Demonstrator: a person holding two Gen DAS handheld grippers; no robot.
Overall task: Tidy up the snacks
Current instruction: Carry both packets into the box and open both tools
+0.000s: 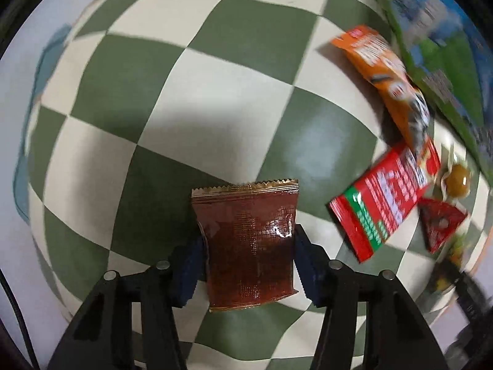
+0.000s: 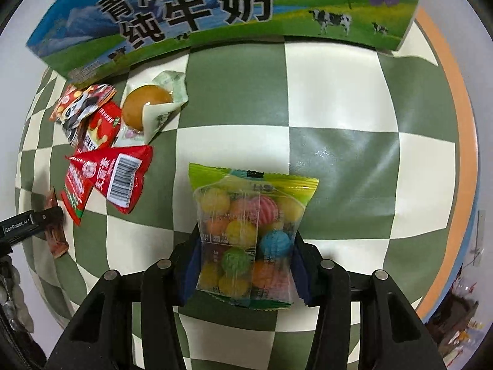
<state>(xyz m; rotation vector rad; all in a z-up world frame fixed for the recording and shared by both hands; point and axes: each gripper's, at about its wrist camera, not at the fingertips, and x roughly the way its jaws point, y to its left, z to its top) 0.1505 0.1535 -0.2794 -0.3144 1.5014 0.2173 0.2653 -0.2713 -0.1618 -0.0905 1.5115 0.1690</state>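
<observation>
My left gripper (image 1: 249,246) is shut on a dark red-brown snack packet (image 1: 246,240) and holds it over the green-and-cream checkered cloth (image 1: 154,98). My right gripper (image 2: 246,252) is shut on a clear bag of coloured candy balls (image 2: 249,234) with a green top edge. A blue-and-green milk carton box (image 2: 215,9) stands at the far side. Loose snacks lie beside it: an orange packet (image 1: 382,74), a red packet (image 1: 388,200), a red triangular packet (image 2: 123,175), and a wrapped round brown pastry (image 2: 144,104).
The left gripper with its brown packet shows at the left edge of the right wrist view (image 2: 37,228). The checkered cloth has an orange border (image 2: 456,154) on the right. Beyond it lies pale table surface (image 1: 18,71).
</observation>
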